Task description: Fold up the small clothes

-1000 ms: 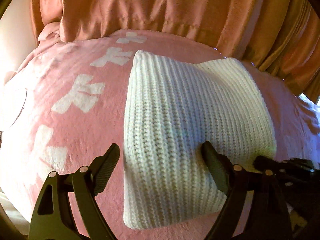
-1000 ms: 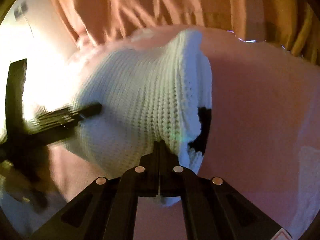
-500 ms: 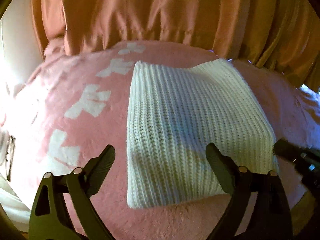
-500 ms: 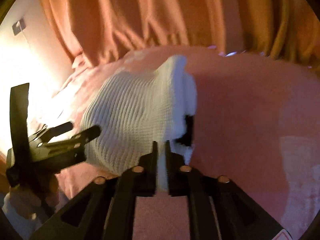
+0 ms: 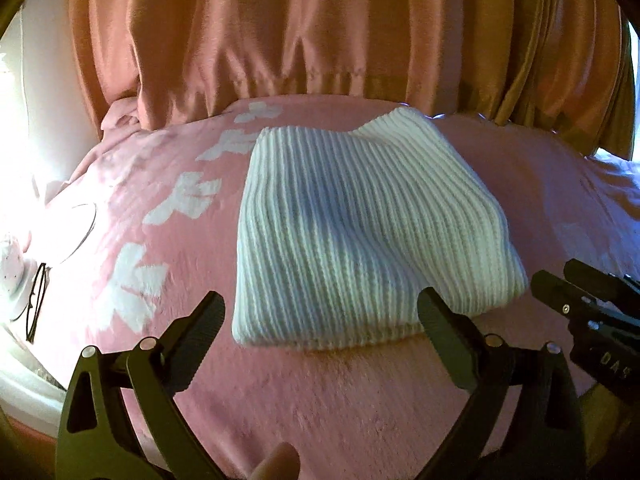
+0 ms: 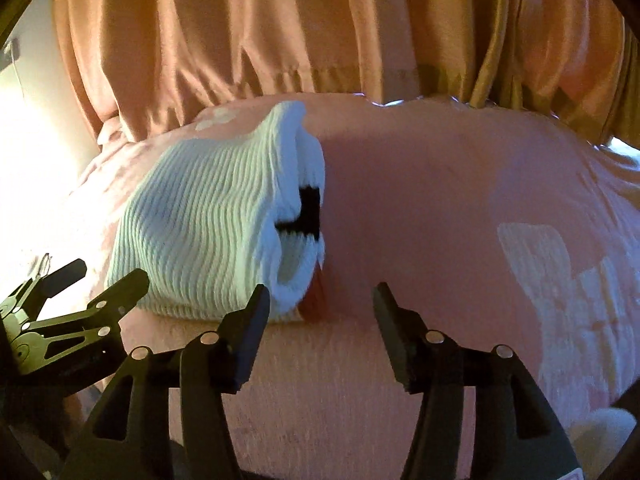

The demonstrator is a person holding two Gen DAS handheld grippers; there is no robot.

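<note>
Left wrist view: the white knitted garment (image 5: 360,240) lies folded into a compact block on the pink blanket (image 5: 320,400), toward the curtain side of the bed.
Garment, right side: in the right wrist view the knit (image 6: 208,232) shows its stacked layers at the open edge, with a black patch (image 6: 308,212) peeking out between them; what the reddish bit under the near corner is, I cannot tell.
What changed: a second ago the right gripper was clenched on the near edge of the knit; now that edge lies on the blanket with nothing gripping it.
Left gripper (image 5: 320,320): fingers spread wide and opening a little more, pulled back from the garment's near edge; the right-hand finger overlaps the hem in the picture, but nothing is pinched.
Right gripper (image 6: 320,312): fingers opening, only blanket between them; the garment's corner sits just beside the left-hand finger, not between the two.
Both hands: they have drawn back from the fold compared with a second ago, so more blanket shows in front of the garment.
Meaning for the task: this fold looks finished and set down; the block holds its shape without support.
Surroundings: white bow prints (image 5: 132,276) run along the blanket's left side, the orange curtain (image 5: 320,32) hangs behind, and a pair of glasses (image 5: 36,300) lies at the far left edge.
</note>
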